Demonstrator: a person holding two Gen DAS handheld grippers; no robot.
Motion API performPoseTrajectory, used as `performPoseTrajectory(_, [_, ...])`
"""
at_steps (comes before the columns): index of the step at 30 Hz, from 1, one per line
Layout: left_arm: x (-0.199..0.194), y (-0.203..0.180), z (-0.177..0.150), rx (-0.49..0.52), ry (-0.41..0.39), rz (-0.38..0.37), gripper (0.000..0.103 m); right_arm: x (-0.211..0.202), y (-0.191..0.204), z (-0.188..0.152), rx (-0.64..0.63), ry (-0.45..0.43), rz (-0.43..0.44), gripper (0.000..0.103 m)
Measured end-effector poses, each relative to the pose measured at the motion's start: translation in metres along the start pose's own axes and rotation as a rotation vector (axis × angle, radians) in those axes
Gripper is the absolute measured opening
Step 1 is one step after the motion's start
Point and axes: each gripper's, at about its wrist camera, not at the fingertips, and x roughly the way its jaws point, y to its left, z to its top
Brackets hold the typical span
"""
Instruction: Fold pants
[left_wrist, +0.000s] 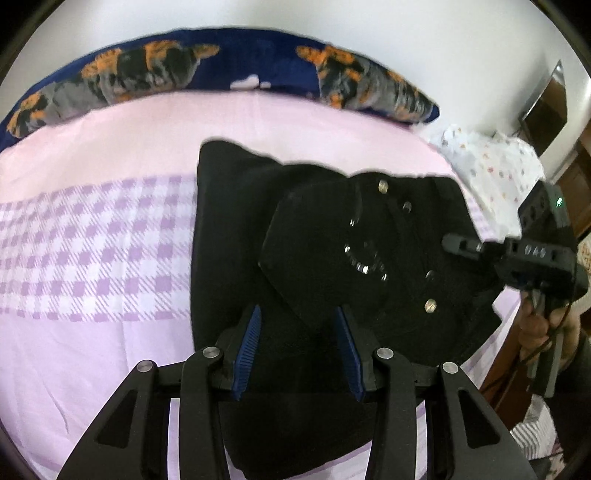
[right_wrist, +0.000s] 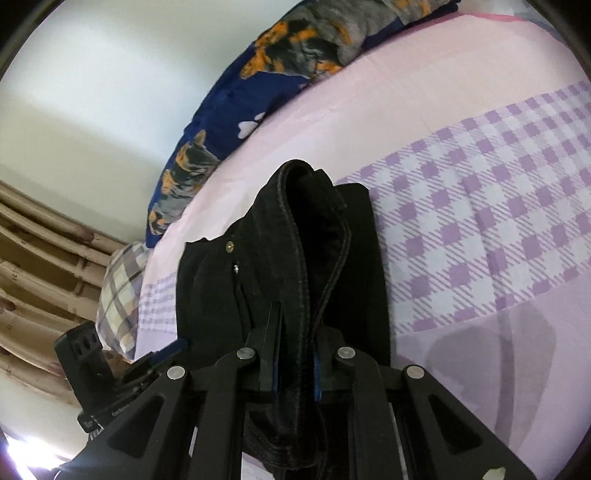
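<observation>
Lay dark on the pink bed sheet (left_wrist: 110, 362) below the navy pillow (left_wrist: 258, 70) (black pants (left_wrist: 229, 229), right gripper (right_wrist: 295, 354) jaws pinching a lifted fold, left gripper (left_wrist: 295, 347) jaws spread over them).

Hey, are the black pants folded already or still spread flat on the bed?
Partly folded: the pants lie doubled in layers on the bed, one edge pinched by the right gripper.

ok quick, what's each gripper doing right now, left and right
left gripper: open, blue pads apart over the black pants, gripping nothing.
right gripper: closed on a seamed edge of the black pants, fabric pinched between its pads.
</observation>
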Motion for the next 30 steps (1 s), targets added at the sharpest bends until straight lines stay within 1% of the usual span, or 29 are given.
performPoseTrajectory(2, [0.004,0.002,-0.003,-0.010,0.014,-0.005,0.043,0.002,0.002,0.002,-0.006,0.001,-0.001,0.012])
performPoseTrajectory(5, [0.003,0.004,-0.004,-0.017,0.012,-0.015,0.043,0.003,-0.001,0.002,-0.008,0.011,-0.007,0.014])
performPoseTrajectory(7, [0.004,0.003,-0.006,-0.002,0.019,-0.010,0.043,0.001,-0.004,0.002,0.007,0.014,-0.021,0.023])
performPoseTrajectory(9, [0.004,0.000,-0.008,0.024,0.022,0.002,0.043,-0.008,-0.002,0.000,0.012,-0.001,-0.042,0.025])
performPoseTrajectory(14, [0.002,-0.002,-0.010,0.048,0.025,0.004,0.045,-0.037,0.001,-0.010,0.018,-0.043,-0.052,0.025])
performPoseTrajectory(16, [0.000,0.001,-0.012,0.034,0.024,-0.005,0.045,-0.048,0.000,-0.015,0.027,-0.044,-0.025,0.025])
performPoseTrajectory(18, [-0.003,0.005,-0.015,0.023,0.026,-0.013,0.045,-0.052,0.001,-0.020,0.031,-0.019,0.020,0.025])
performPoseTrajectory(20, [-0.005,0.006,-0.018,0.025,0.021,-0.014,0.045,-0.054,0.005,-0.024,0.015,0.001,0.026,0.025])
performPoseTrajectory(25, [-0.008,0.009,-0.024,0.015,0.017,-0.008,0.045,-0.052,0.016,-0.031,-0.014,0.048,0.146,0.025])
performPoseTrajectory(26, [-0.009,0.010,-0.024,0.011,0.016,-0.010,0.045,-0.050,0.020,-0.031,-0.031,0.050,0.132,0.025])
performPoseTrajectory(27, [-0.009,0.010,-0.024,0.008,0.016,-0.011,0.045,-0.046,0.024,-0.031,-0.058,0.051,0.084,0.025])
performPoseTrajectory(28, [-0.009,0.011,-0.024,0.008,0.016,-0.010,0.045,-0.044,0.025,-0.031,-0.070,0.055,0.059,0.025])
performPoseTrajectory(30, [-0.009,0.010,-0.025,0.012,0.016,-0.004,0.045,-0.038,0.026,-0.033,-0.076,0.064,0.019,0.025])
